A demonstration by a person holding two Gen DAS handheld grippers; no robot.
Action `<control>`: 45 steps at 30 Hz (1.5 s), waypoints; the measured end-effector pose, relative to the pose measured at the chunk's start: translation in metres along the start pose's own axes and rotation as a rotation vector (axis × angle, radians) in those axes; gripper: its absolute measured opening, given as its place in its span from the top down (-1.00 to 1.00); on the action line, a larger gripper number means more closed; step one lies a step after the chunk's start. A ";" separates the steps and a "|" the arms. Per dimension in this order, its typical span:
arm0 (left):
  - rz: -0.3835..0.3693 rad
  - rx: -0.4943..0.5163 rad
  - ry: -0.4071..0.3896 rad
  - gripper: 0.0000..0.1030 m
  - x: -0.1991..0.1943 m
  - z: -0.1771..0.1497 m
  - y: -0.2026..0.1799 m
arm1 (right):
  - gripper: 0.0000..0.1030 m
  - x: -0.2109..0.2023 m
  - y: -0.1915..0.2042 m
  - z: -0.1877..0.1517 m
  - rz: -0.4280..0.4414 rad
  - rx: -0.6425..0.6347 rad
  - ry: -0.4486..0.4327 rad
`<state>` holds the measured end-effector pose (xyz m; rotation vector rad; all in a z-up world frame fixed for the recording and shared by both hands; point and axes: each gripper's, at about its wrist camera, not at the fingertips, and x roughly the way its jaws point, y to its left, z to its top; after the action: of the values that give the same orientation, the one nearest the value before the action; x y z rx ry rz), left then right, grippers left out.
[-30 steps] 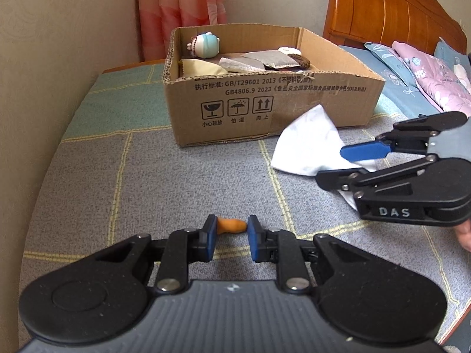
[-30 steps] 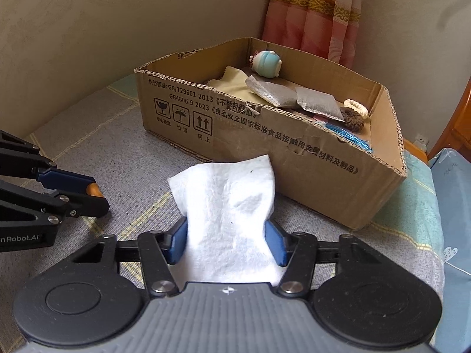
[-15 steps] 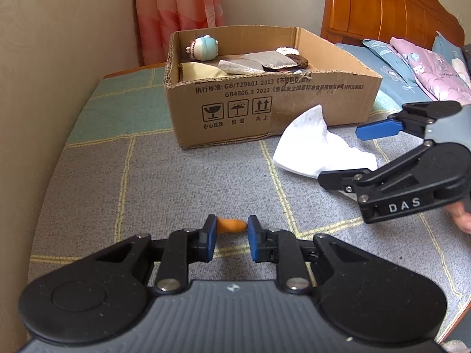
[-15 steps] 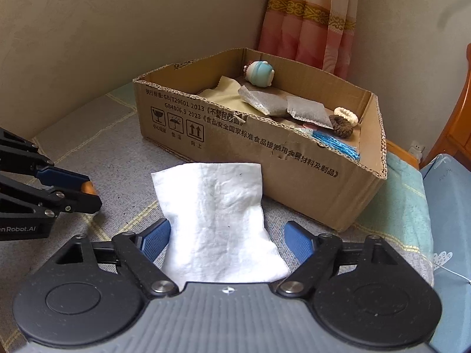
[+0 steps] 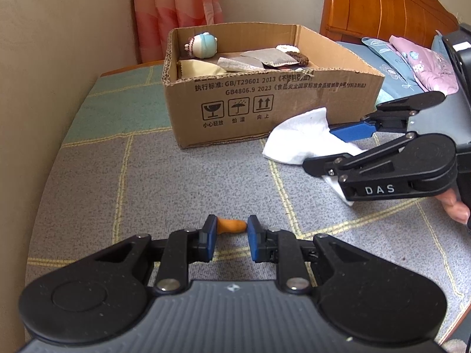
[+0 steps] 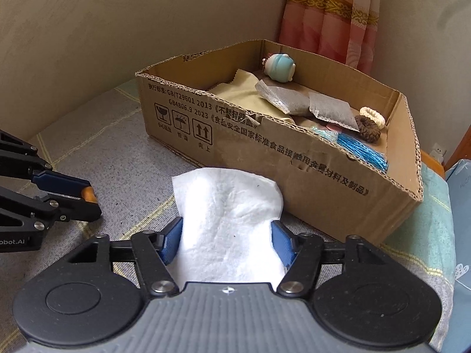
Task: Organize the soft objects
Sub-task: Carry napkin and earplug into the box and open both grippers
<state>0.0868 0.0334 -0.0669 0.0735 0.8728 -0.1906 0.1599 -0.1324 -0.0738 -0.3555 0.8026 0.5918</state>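
Note:
A white soft cloth point(image 6: 232, 214) lies on the grey bedspread in front of the cardboard box point(image 6: 294, 158). My right gripper point(image 6: 228, 235) has its jaws closed in against both sides of the cloth. In the left wrist view the cloth point(image 5: 303, 138) sits between the right gripper's fingers point(image 5: 350, 131). My left gripper point(image 5: 231, 232) is shut on a small orange soft piece point(image 5: 231, 226), held low over the bedspread; it also shows in the right wrist view point(image 6: 88, 195). The box holds a blue plush toy point(image 5: 203, 45), a yellow cloth, grey pouches and hair ties.
The box point(image 5: 265, 100) stands at the middle back of the bed. A wall point(image 5: 44, 58) runs along the left, a pink curtain point(image 5: 176, 8) behind. A wooden headboard point(image 5: 382, 8) and pillows point(image 5: 412, 64) are at the right. A blue tassel point(image 6: 362, 150) lies in the box.
The right gripper opened wide half a second ago, then moved forward and closed in on the white cloth again. The left gripper kept hold of the orange piece and barely moved.

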 end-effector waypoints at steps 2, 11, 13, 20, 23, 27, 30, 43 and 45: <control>0.001 0.003 0.000 0.60 0.000 0.000 0.000 | 0.11 -0.003 0.001 0.000 -0.027 -0.008 -0.001; 0.004 0.015 -0.013 0.60 -0.008 0.001 -0.003 | 0.51 -0.026 0.006 -0.005 -0.070 -0.023 -0.031; 0.006 0.021 -0.018 0.60 -0.011 0.002 -0.004 | 0.55 -0.030 0.007 -0.005 -0.071 -0.023 -0.041; 0.005 0.050 -0.036 0.60 -0.023 0.008 -0.008 | 0.62 -0.050 0.008 -0.006 -0.081 -0.025 -0.073; -0.002 0.065 -0.039 0.60 -0.029 0.011 -0.011 | 0.63 -0.059 0.008 -0.006 -0.087 -0.023 -0.088; -0.019 0.087 -0.052 0.60 -0.040 0.020 -0.013 | 0.64 -0.076 0.007 -0.005 -0.095 -0.025 -0.121; -0.028 0.109 -0.079 0.60 -0.050 0.031 -0.015 | 0.64 -0.091 0.007 -0.002 -0.105 -0.036 -0.154; -0.007 0.154 -0.218 0.58 -0.023 0.139 -0.009 | 0.64 -0.126 -0.010 0.022 -0.159 -0.046 -0.253; -0.010 0.143 -0.230 0.30 -0.009 0.147 -0.004 | 0.64 -0.126 -0.012 0.025 -0.169 -0.048 -0.255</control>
<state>0.1908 0.0096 0.0344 0.1777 0.6293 -0.2653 0.1130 -0.1743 0.0389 -0.3789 0.5088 0.4867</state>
